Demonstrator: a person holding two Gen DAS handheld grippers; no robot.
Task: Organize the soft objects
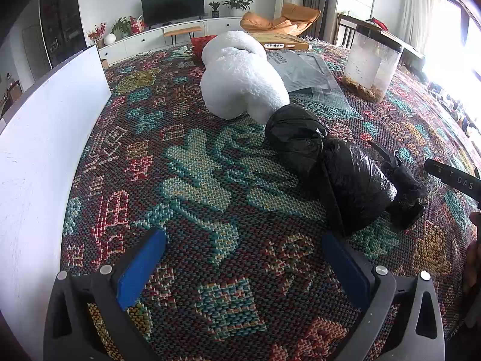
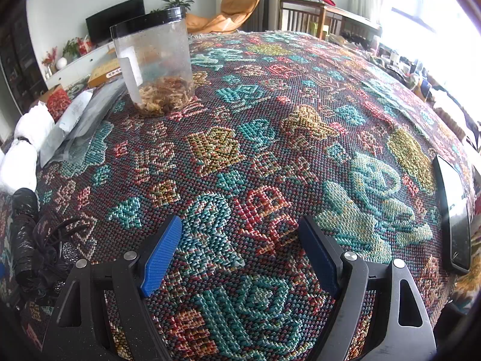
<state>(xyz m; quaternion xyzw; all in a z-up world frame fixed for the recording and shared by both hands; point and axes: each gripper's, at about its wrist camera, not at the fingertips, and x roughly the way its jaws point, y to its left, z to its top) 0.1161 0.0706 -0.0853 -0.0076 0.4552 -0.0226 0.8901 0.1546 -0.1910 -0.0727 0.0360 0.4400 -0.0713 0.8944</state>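
A white fluffy plush (image 1: 237,78) lies on the patterned woven cloth (image 1: 195,165), far from my left gripper (image 1: 243,240). A bundle wrapped in black plastic (image 1: 336,165) lies just in front of the plush, ahead and to the right of that gripper. The left gripper is open above bare cloth with nothing between its blue pads. My right gripper (image 2: 240,228) is open too, over bare cloth. In the right wrist view the white plush (image 2: 24,147) and the black plastic bundle (image 2: 24,228) sit at the far left edge.
A clear jar with a black lid (image 2: 154,63) holds dried bits, also seen as the jar (image 1: 372,66). Grey plastic mailers (image 1: 309,72) and a flat cardboard box (image 1: 282,42) lie behind the plush. A white board (image 1: 45,138) stands at left. A phone (image 2: 454,213) lies at right.
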